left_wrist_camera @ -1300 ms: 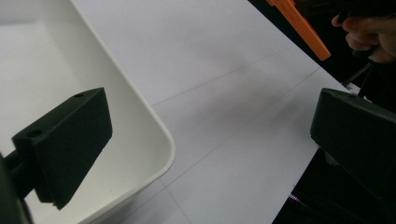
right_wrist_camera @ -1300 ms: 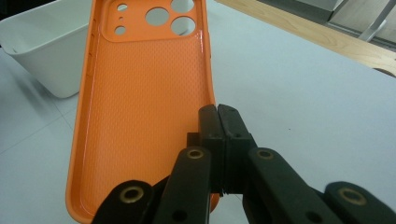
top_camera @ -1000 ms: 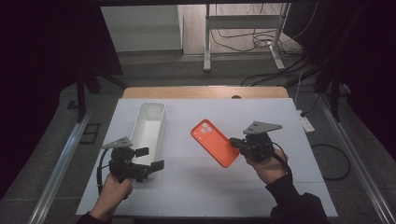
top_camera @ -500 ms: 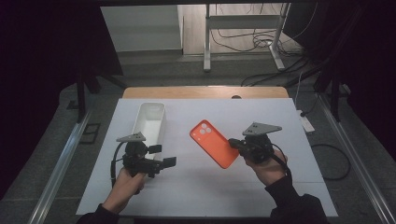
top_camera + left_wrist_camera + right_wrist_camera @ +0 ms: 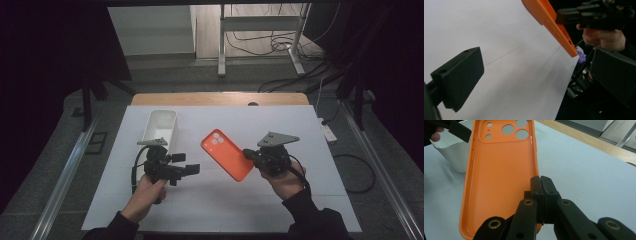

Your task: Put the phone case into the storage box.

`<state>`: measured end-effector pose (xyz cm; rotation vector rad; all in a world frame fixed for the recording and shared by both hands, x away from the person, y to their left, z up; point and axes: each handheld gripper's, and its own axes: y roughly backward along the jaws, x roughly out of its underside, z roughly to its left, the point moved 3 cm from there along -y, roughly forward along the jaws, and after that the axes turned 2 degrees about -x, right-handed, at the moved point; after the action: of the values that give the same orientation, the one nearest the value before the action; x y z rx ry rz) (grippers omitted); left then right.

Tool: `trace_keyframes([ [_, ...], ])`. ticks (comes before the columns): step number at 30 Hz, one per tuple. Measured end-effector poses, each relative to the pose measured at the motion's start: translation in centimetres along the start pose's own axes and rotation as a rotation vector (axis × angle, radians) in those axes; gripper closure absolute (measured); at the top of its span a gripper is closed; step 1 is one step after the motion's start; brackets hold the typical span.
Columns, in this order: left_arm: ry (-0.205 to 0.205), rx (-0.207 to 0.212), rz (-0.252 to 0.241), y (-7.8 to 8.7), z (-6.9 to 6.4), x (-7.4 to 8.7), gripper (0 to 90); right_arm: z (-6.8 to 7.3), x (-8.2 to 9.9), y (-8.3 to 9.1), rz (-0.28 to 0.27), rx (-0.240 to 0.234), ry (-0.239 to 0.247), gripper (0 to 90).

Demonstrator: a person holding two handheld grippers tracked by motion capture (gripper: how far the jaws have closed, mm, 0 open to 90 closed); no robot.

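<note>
The right gripper [image 5: 541, 195], its two black jaws pressed together, pinches the long right-hand rim of an orange textured phone case [image 5: 499, 177] with camera cut-outs, above a white desk [image 5: 584, 167] edged in wood.

White counter [image 5: 300, 200] under both tools, with a wooden strip [image 5: 220, 98] along its edge farthest from them. Off the counter, out past the right tool [image 5: 248, 155]: white power strip [image 5: 328, 132] on the floor and a black cable loop [image 5: 357, 172] near it. Metal rail [image 5: 65, 175] on the floor outboard of the left tool [image 5: 187, 163]. Well beyond both: metal stand legs [image 5: 222, 40] and tangled cables [image 5: 260, 42].
</note>
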<state>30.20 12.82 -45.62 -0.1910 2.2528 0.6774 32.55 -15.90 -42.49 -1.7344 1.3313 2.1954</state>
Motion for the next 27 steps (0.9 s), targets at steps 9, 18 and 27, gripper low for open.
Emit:
trace_keyframes([
  [9,0.042,0.044,-0.006,-1.1,-0.2,-0.6,0.0,0.3,-0.1,-0.1,-0.004,-0.005,0.005,89.0],
  [18,0.055,0.072,-0.003,-2.4,-0.5,-1.2,0.0,0.5,-0.2,-0.2,-0.009,-0.007,0.005,89.0],
  [27,0.055,0.087,0.016,-3.6,-0.7,-1.6,0.0,0.7,-0.3,-0.2,-0.012,-0.005,0.007,89.0],
])
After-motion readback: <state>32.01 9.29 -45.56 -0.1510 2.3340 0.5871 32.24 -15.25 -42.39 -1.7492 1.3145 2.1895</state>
